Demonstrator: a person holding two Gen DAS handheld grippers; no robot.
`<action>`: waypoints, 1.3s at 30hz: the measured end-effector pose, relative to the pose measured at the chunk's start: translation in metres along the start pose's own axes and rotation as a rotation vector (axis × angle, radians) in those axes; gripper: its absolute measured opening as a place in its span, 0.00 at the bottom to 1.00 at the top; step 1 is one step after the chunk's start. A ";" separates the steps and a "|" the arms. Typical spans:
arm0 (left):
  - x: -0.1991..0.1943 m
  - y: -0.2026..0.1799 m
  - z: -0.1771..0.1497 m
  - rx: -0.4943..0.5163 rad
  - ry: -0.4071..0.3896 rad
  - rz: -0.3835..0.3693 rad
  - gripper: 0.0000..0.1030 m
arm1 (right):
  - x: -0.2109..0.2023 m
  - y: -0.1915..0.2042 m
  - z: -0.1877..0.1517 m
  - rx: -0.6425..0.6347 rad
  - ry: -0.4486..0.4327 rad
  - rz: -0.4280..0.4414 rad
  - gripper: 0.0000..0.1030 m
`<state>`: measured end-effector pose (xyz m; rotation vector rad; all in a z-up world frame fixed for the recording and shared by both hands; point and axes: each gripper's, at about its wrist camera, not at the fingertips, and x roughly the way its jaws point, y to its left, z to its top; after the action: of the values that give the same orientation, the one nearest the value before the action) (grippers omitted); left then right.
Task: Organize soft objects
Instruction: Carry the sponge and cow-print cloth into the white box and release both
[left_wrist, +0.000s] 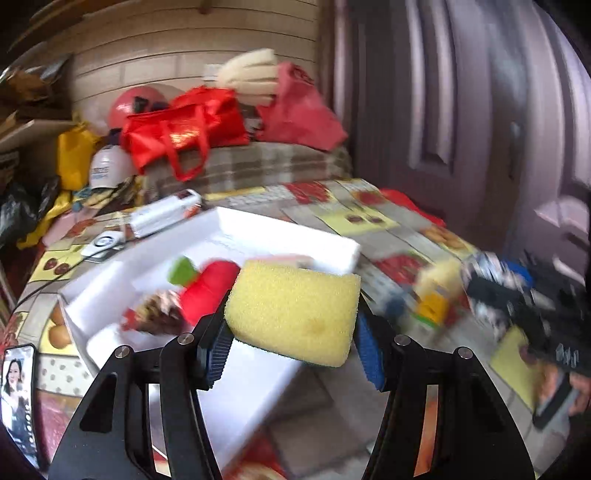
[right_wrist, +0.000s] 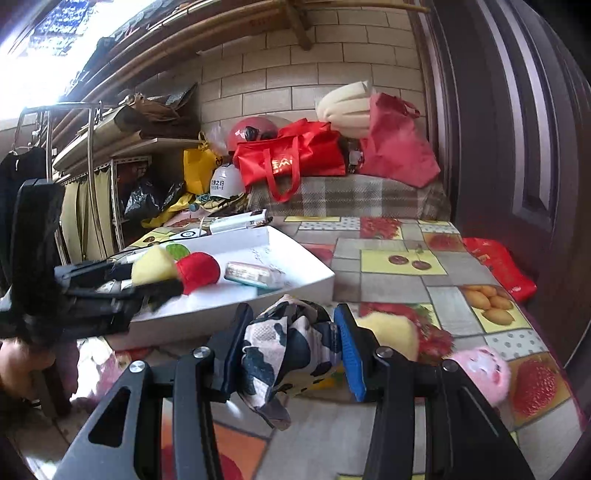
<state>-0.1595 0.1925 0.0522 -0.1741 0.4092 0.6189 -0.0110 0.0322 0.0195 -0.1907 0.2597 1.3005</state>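
My left gripper (left_wrist: 293, 347) is shut on a yellow sponge (left_wrist: 295, 306), its blue pads pressing both ends, just above the near edge of the white tray (left_wrist: 288, 236). In the tray lie a red plush with a green leaf (left_wrist: 208, 291) and a brown patterned item (left_wrist: 159, 314). My right gripper (right_wrist: 291, 347) is shut on a crumpled cow-print cloth (right_wrist: 280, 350) in front of the tray (right_wrist: 295, 254). The right wrist view shows the left gripper (right_wrist: 155, 277) with the sponge (right_wrist: 153, 266) over the tray, beside a tissue packet (right_wrist: 251, 275). A yellow plush (right_wrist: 391, 328) and a pink plush (right_wrist: 484, 369) lie on the tablecloth.
A phone (left_wrist: 16, 391) stands at the table's left edge. A white box (right_wrist: 240, 221) lies behind the tray. Red bags (right_wrist: 291, 155) and helmets pile up on a plaid-covered surface at the back. A dark door (right_wrist: 517, 147) closes the right side, with a red bag (right_wrist: 498, 266) below it.
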 end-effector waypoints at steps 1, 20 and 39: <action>0.003 0.008 0.005 -0.021 -0.011 0.011 0.57 | 0.004 0.003 0.001 -0.004 0.001 0.002 0.44; 0.031 0.121 0.043 -0.306 -0.072 0.083 0.57 | 0.085 0.067 0.028 0.017 0.039 0.065 0.44; 0.049 0.136 0.025 -0.364 0.041 0.100 0.58 | 0.178 0.043 0.037 0.237 0.275 0.037 0.45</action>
<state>-0.1961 0.3340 0.0487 -0.5164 0.3437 0.7862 -0.0062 0.2186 0.0025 -0.1630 0.6507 1.2678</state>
